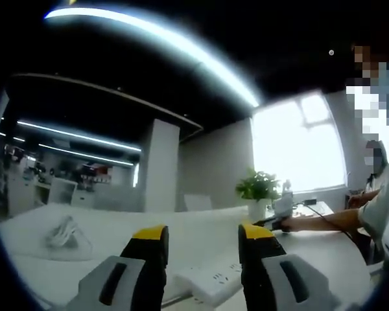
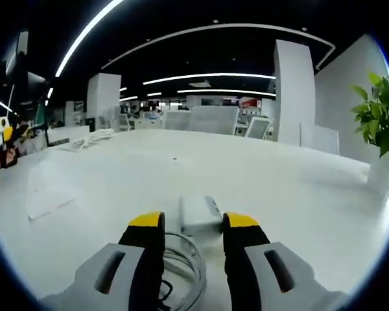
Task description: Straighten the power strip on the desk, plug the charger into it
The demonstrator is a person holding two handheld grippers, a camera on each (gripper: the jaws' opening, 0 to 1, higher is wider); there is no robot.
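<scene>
Between the left gripper (image 1: 201, 238)'s parted, empty fingers lies the power strip (image 1: 215, 280) on the white worktop (image 1: 194, 230), slanted, so seemingly lined up for straightening; a plant (image 1: 259, 189) stands beyond; on the right gripper view, open fingers of the right gripper (image 2: 193, 223) frame the charger (image 2: 200, 214), cable (image 2: 185, 269) coiled beneath, unplugged, probably awaiting pickup.

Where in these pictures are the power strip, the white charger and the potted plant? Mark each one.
power strip (image 1: 215, 282), left gripper view, on its white top face beside the sockets.
charger (image 2: 198, 214), right gripper view, on its flat white top.
potted plant (image 1: 258, 186), left gripper view, on its green leaves.
</scene>
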